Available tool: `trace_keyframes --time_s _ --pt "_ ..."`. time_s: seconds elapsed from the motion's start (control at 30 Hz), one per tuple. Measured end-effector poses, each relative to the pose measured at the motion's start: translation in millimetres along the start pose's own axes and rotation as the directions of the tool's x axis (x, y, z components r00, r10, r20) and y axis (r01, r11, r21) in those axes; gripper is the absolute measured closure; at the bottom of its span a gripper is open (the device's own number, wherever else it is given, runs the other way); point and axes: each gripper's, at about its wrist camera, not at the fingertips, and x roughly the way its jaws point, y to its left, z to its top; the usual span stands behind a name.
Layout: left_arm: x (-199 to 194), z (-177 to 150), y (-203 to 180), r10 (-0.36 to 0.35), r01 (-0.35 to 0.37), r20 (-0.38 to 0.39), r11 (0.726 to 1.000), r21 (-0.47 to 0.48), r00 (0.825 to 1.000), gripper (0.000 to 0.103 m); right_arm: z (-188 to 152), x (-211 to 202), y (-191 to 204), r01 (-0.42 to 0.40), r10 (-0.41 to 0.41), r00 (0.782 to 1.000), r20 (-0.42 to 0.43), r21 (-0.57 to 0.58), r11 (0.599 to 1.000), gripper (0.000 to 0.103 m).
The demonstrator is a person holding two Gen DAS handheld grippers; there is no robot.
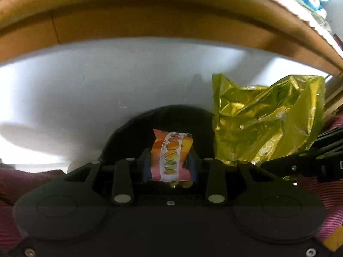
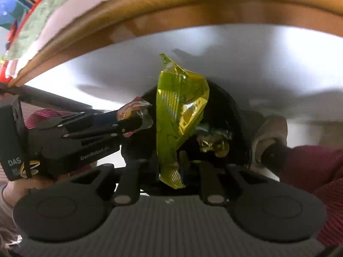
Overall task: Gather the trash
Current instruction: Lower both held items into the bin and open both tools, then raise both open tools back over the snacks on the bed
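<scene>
Left wrist view: a macaron wrapper (image 1: 171, 156) was gripped upright in the left tongs (image 1: 169, 165) above a dark bin (image 1: 128, 132); rightward, a yellow-green foil bag (image 2: 178, 115) was pinched lengthwise in the right tongs (image 2: 171, 167), directly over that opening, both pointed steeply downward

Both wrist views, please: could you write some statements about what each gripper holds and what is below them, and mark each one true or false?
1. The left gripper is shut on an orange snack packet. True.
2. The right gripper is empty. False: it is shut on a yellow-green foil wrapper.
3. A black bin is below both grippers. True.
4. The bin holds nothing. False: crumpled wrappers lie inside.
5. The floor is dark wood. False: it is pale grey.
</scene>
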Motion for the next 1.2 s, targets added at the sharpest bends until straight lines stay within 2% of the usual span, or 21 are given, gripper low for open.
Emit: trace_keyframes --time_s 0.23,0.27,0.33,0.4,0.57,1.03,1.2 --pt "16.1 4.3 6.3 0.006 -0.007 -0.053 1.0 -0.022 0.999 0.067 11.2 24.6 4.0 0.005 -0.004 0.998 -0.055 0.016 1.0 0.074" --pt "16.5 0.4 6.4 0.006 -0.007 -0.058 1.0 -0.024 0.998 0.063 12.2 24.2 3.9 0.006 -0.005 0.998 -0.056 0.016 1.0 0.073" --pt "18.5 -0.4 7.4 0.003 -0.005 -0.07 1.0 -0.031 0.998 0.055 13.7 24.6 3.5 0.012 -0.012 0.999 -0.05 0.011 1.0 0.055" --pt "20.0 -1.1 8.6 0.01 -0.013 -0.079 0.999 -0.037 0.997 0.047 14.4 24.9 4.1 0.02 -0.019 0.999 -0.047 0.009 1.0 0.051" --pt "20.7 -3.0 7.2 0.013 -0.016 -0.095 0.999 -0.035 0.995 0.032 17.6 24.4 4.2 0.025 -0.025 0.999 -0.041 0.015 1.0 0.048" --pt "6.9 -2.1 3.7 0.02 -0.022 -0.063 1.0 -0.019 0.998 0.029 16.0 16.4 10.8 0.041 -0.041 0.999 -0.005 -0.01 0.999 0.039" --pt "-13.6 0.3 0.8 0.026 -0.026 -0.001 1.0 0.01 1.0 0.027 16.9 -0.4 20.9 0.03 -0.027 0.999 0.035 -0.084 0.996 0.032"
